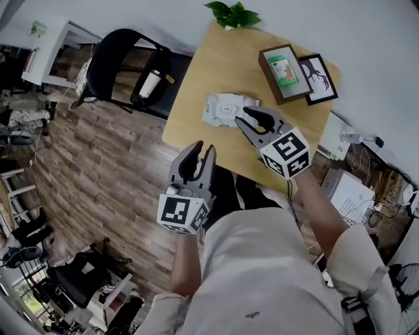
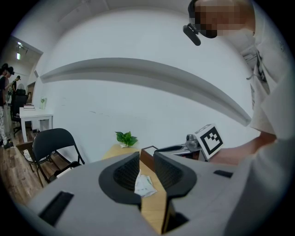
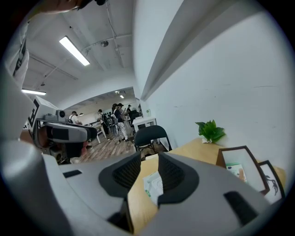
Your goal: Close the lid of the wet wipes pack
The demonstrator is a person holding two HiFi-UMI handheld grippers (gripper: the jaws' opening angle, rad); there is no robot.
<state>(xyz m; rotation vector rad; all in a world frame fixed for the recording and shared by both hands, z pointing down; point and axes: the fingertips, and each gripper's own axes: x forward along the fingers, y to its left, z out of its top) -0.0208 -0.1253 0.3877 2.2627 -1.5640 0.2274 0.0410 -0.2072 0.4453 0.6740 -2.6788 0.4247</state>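
Note:
The wet wipes pack (image 1: 224,108), white with green print, lies flat near the middle of the wooden table (image 1: 203,59). I cannot tell how its lid stands. My right gripper (image 1: 243,118) hovers at the pack's right edge, jaws open by a narrow gap and holding nothing. The right gripper view shows the pack (image 3: 154,184) just beyond its jaws (image 3: 150,159). My left gripper (image 1: 199,152) is held off the table's near edge, also slightly open and empty. In the left gripper view the pack (image 2: 144,185) appears farther off, past that gripper (image 2: 146,159).
Two picture frames (image 1: 285,73) (image 1: 319,78) lie on the table's far right and a green plant (image 1: 232,13) at its far end. A black chair (image 1: 141,72) stands left of the table. A white box (image 1: 347,193) and cables are on the floor at the right.

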